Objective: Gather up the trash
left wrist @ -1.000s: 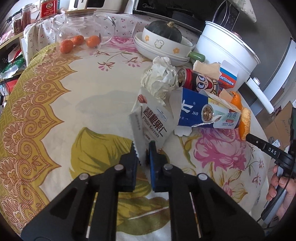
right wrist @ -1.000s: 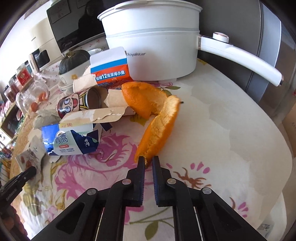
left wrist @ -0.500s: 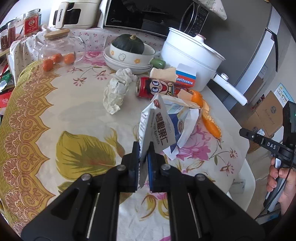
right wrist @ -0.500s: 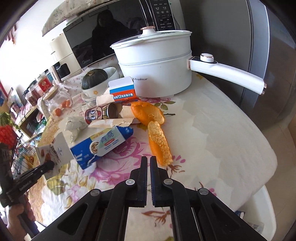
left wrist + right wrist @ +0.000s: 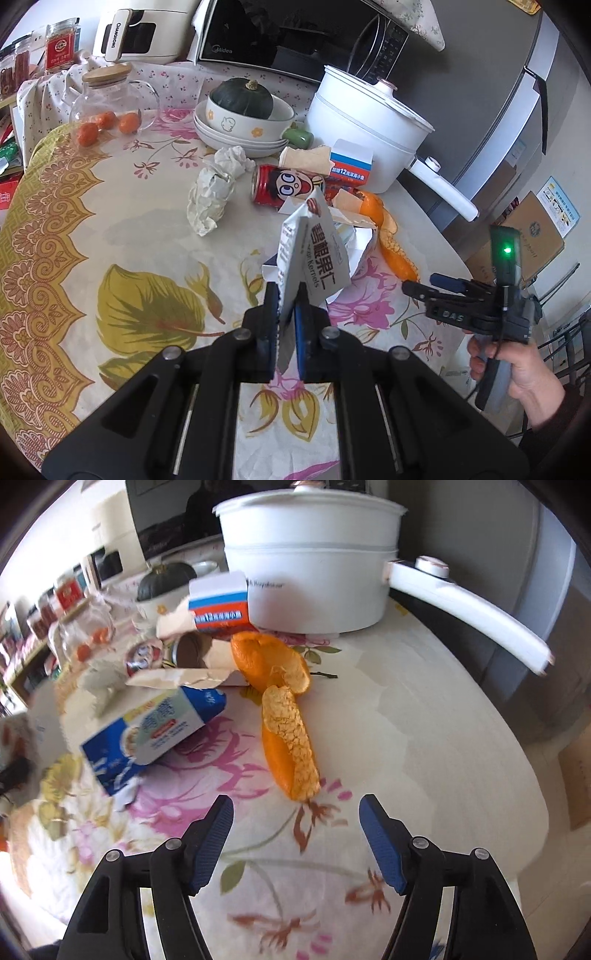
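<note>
Your left gripper (image 5: 287,314) is clamped on the bottom edge of a flat white foil snack packet (image 5: 319,254) with red lettering, held upright above the floral tablecloth (image 5: 110,229). Your right gripper (image 5: 296,825) has its blue-padded jaws spread wide, just short of a curled strip of orange peel (image 5: 290,738) lying on the cloth. A blue-and-white carton (image 5: 155,731) lies near the peel — a red drink can (image 5: 284,184) and crumpled white tissue (image 5: 216,188) lie beyond. The packet is pinched only at its edge, so a tilt may let it slip. The peel's curl may make it skid from the pads.
</note>
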{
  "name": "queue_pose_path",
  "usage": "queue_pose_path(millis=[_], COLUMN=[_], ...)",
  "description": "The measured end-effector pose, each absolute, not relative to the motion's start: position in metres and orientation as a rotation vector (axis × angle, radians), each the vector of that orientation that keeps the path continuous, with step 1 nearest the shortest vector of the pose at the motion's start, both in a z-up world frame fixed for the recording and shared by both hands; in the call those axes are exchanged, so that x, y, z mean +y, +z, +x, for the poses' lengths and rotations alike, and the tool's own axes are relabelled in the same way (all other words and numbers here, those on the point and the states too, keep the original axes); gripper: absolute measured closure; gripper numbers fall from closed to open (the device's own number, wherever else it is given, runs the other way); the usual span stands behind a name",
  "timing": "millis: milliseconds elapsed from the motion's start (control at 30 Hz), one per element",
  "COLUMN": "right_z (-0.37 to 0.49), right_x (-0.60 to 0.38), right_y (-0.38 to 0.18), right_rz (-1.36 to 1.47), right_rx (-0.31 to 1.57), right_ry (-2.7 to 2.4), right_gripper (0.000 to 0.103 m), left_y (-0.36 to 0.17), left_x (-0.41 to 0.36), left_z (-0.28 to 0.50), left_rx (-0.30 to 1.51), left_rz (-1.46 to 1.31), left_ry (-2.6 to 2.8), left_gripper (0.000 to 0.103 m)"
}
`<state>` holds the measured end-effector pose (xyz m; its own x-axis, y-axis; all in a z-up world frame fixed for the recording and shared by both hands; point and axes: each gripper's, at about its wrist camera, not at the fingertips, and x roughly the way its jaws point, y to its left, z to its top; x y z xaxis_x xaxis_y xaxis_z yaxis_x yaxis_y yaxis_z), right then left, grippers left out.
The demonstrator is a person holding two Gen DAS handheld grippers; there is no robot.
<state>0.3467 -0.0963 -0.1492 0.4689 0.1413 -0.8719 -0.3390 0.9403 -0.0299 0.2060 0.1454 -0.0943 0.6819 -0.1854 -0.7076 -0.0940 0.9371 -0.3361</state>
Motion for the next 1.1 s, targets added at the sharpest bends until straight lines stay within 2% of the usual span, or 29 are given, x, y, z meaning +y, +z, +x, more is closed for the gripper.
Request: queue_pose_path(millis=[100,167,200,233,267,333,667,933,1100], right_z=[0.360,0.364,0.366,0.367,0.367,0.364,0.286,0.219,0.196], right_x=[-0.093,-0.090,-0.088,-0.087,-0.086,-0.086,-0.106,-0.147,-0.182], right_y=[-0.161,-0.162,-0.161,-0.160,-0.159,-0.155,-0.111,-0.068,-0.068], right_rz=[-0.190,-0.179,-0.183,-0.180,-0.175,-0.175,-0.167,-0.181,-0.155], right_rx=[1.008,1.002,1.000,1.010,1.022,1.053,1.083,1.055,1.105], right_ry=[0.279,0.274,0.275,0.289,0.300,0.301,0.350,0.335,0.285], right_gripper=[0.033,0.040,0.055,0.077,0.085,0.091,0.092,0.092,0.092], left_y=[-0.097,-0.100,-0.102,-0.103,-0.104,-0.104,-0.093,-0.086,-0.085], left_x=[0.145,0.142,0.141,0.141,0.140,0.139,0.113,0.071,0.049], left_z=[0.208,0.210,0.210,0.210,0.210,0.209,0.186,0.170,0.162], left_rx=[0.835,0.844,0.848,0.851,0.853,0.855,0.825,0.837,0.852], left_rz=[-0.365,-0.355,-0.354,-0.357,-0.362,-0.376,-0.515,-0.449,-0.384], left_ry=[-0.052,-0.051,-0.050,-0.051,-0.051,-0.056,-0.130,-0.224,-0.278], left_gripper=[0.094,0.094,0.094,0.094,0.094,0.094,0.094,0.094,0.094])
